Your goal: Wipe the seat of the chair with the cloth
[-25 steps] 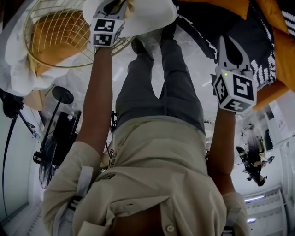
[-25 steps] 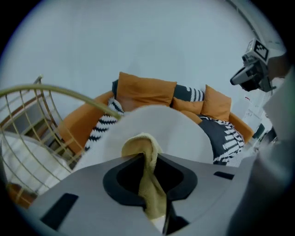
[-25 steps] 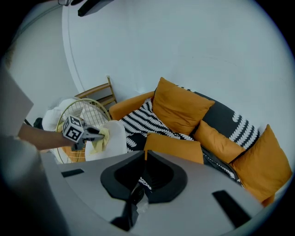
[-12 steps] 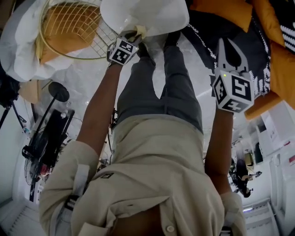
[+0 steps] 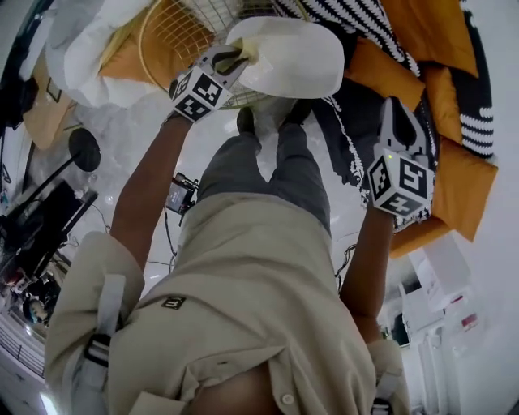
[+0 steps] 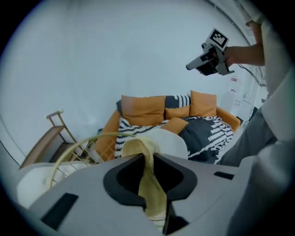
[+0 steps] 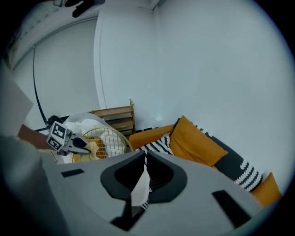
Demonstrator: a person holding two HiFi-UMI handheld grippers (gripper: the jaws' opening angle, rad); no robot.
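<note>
A white rounded chair seat [image 5: 296,57] lies beyond the person's shoes. My left gripper [image 5: 231,58] is at the seat's left edge, shut on a pale yellow cloth [image 5: 246,51]. In the left gripper view the cloth [image 6: 150,184] runs down between the closed jaws, and the seat [image 6: 174,140] shows just past them. My right gripper [image 5: 402,107] is held up to the right, apart from the seat, over the sofa. Its jaws meet at the tips with nothing gripped [image 7: 144,156]. From the right gripper view I see the left gripper [image 7: 85,146] with the cloth [image 7: 93,148].
A gold wire chair [image 5: 174,32] with an orange cushion stands left of the seat. A sofa with orange cushions [image 5: 442,186] and black-and-white striped throws [image 5: 349,20] fills the right. A black stand [image 5: 81,150] is at left, and a wooden rack [image 7: 115,117] stands by the wall.
The left gripper has come from over the white seat to its left edge, still holding the cloth. The head view has swung, bringing the sofa in. The right gripper stays raised.
</note>
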